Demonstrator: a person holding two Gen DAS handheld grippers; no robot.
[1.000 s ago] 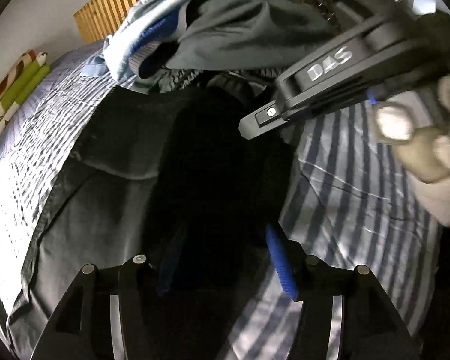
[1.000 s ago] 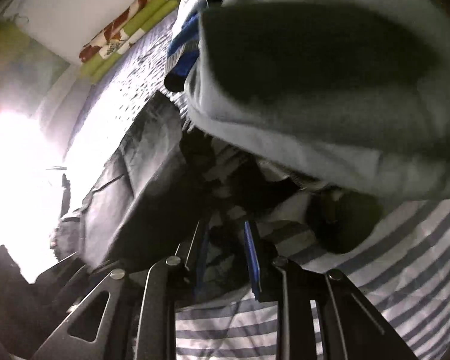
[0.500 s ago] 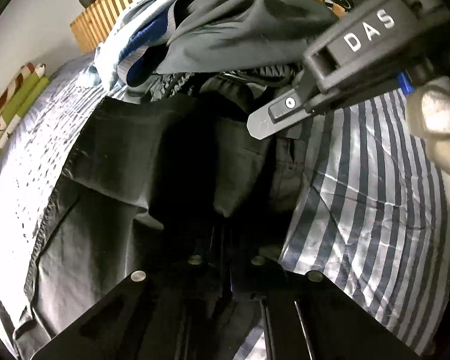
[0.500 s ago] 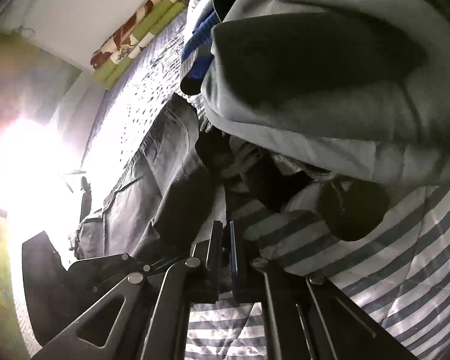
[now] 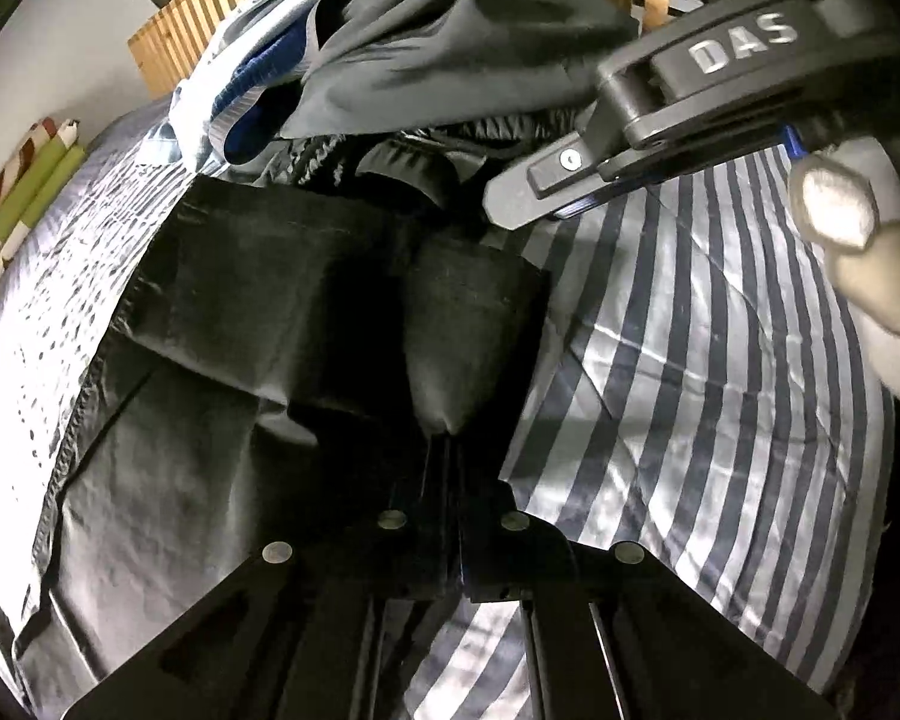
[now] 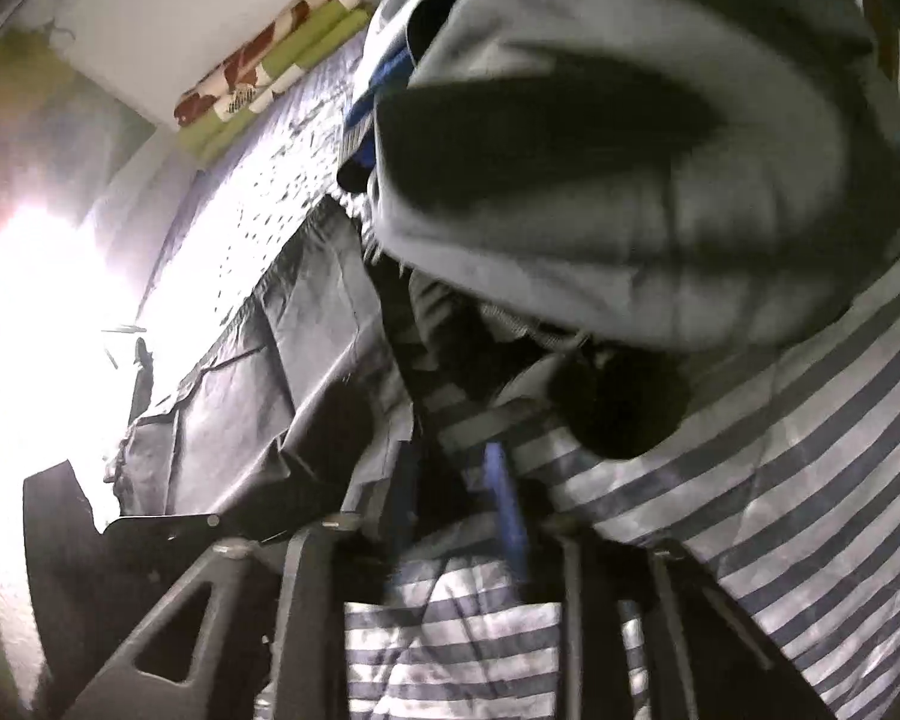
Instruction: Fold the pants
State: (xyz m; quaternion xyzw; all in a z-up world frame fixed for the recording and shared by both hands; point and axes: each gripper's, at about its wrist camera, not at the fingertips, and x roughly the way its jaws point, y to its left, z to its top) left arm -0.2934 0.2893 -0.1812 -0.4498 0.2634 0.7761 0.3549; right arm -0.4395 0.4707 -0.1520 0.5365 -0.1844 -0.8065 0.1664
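Note:
Dark grey pants (image 5: 270,300) lie partly folded on the bed, one flap doubled over the leg. My left gripper (image 5: 447,450) is shut on a pinched fold of that fabric at the pants' near edge. My right gripper (image 5: 513,207) reaches in from the upper right, held by a hand (image 5: 870,276), its tip just above the pants' far corner. In the right wrist view my right gripper (image 6: 450,480) stands open, blue pads apart over striped sheet, with the pants (image 6: 306,372) to its left.
A heap of grey and blue clothes (image 5: 450,48) sits just beyond the pants and looms over the right gripper (image 6: 630,180). The blue-striped sheet (image 5: 690,390) covers the right side. A slatted wooden headboard (image 5: 210,30) and rolled cushions (image 5: 18,204) border the bed.
My left gripper closed on the pants fold and has drawn it up and back. My right gripper shut half a second ago and has now opened, letting go near the far corner.

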